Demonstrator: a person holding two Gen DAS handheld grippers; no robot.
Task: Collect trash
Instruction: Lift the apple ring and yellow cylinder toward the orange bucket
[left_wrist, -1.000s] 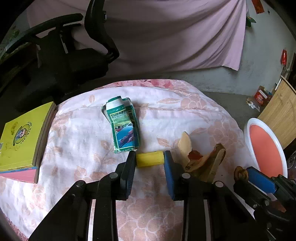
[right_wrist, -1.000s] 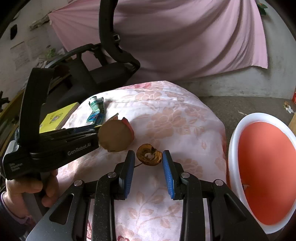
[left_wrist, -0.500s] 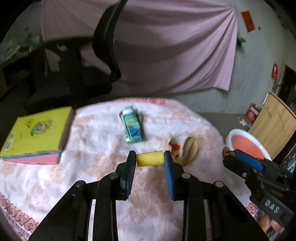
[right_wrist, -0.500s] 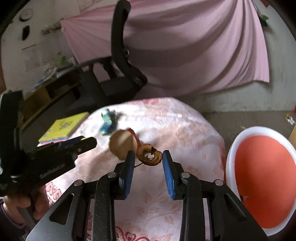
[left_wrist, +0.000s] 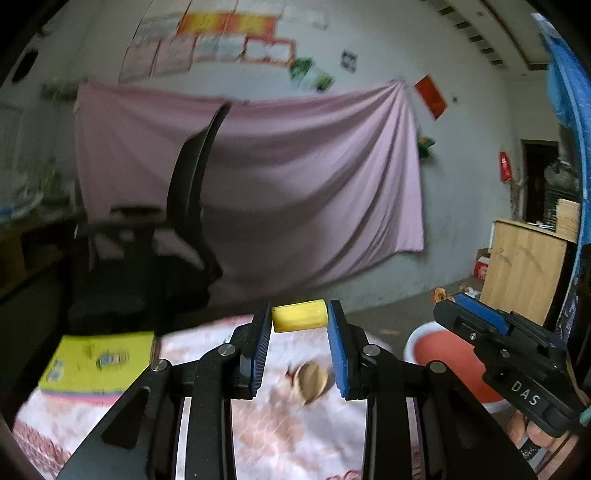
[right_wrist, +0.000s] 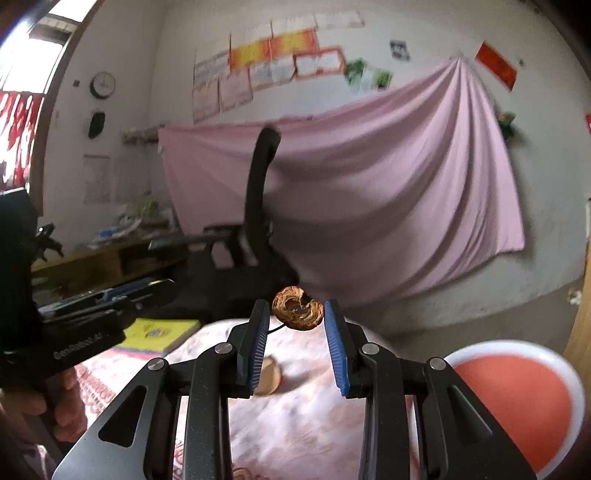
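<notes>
Now, left gripper (left_wrist: 299, 322): clamped on yellow cylinder (left_wrist: 299, 316), above the floral cloth (left_wrist: 280, 428).
Right gripper (right_wrist: 293, 320): clamped on dried brown peel (right_wrist: 297, 308), raised over the cloth.
Bin (right_wrist: 576, 384): lower right, white rim, red inside; contents not discernible.

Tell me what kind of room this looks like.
Probably a lived-in home room used as a work or study space. A pink sheet hangs across the wall, posters and a clock sit above it, and a black office chair stands behind a table under a floral cloth.
</notes>
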